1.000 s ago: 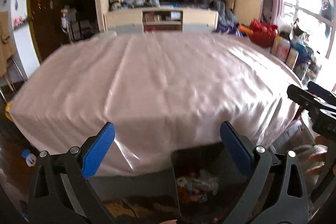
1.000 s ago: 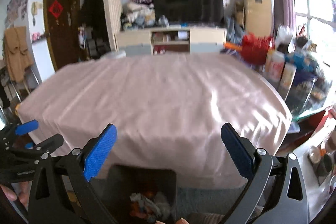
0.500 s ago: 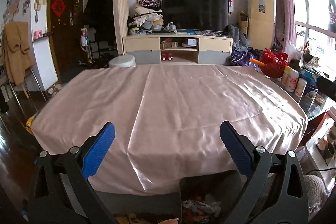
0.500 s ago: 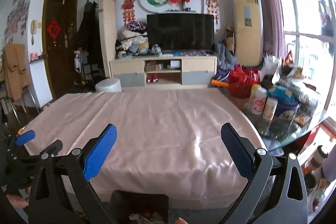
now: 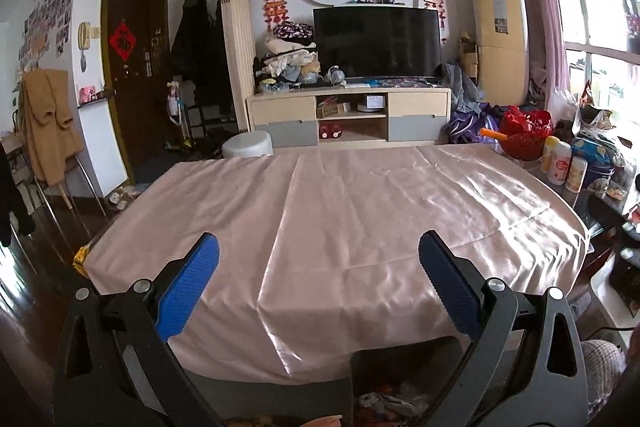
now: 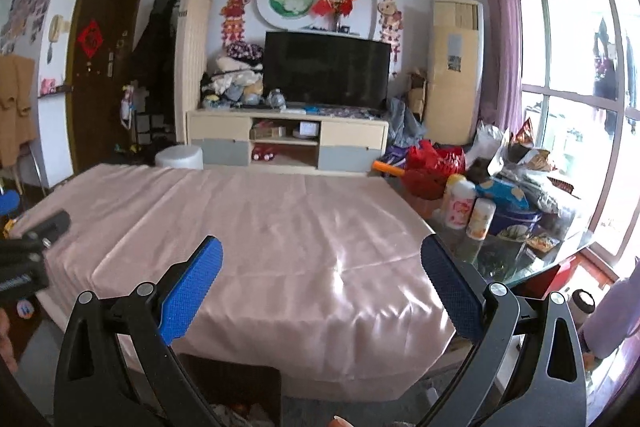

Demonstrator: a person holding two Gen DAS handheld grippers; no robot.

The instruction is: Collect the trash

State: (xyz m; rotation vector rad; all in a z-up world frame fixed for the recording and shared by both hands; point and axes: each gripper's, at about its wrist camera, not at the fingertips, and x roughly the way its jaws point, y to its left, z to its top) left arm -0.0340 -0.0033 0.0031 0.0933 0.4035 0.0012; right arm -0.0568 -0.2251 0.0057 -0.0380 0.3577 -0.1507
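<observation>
Tablecloth (image 5: 340, 219) bare | both hand-held grippers (image 5: 319, 281) (image 6: 321, 277) apart | bin (image 5: 404, 367) clearer left

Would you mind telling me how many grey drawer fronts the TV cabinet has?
2. The left grey drawer and the right grey drawer flank the open shelves low in the TV cabinet; none seems hidden.

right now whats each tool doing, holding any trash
Left tool: open, holding nothing.
Right tool: open, holding nothing.
</observation>
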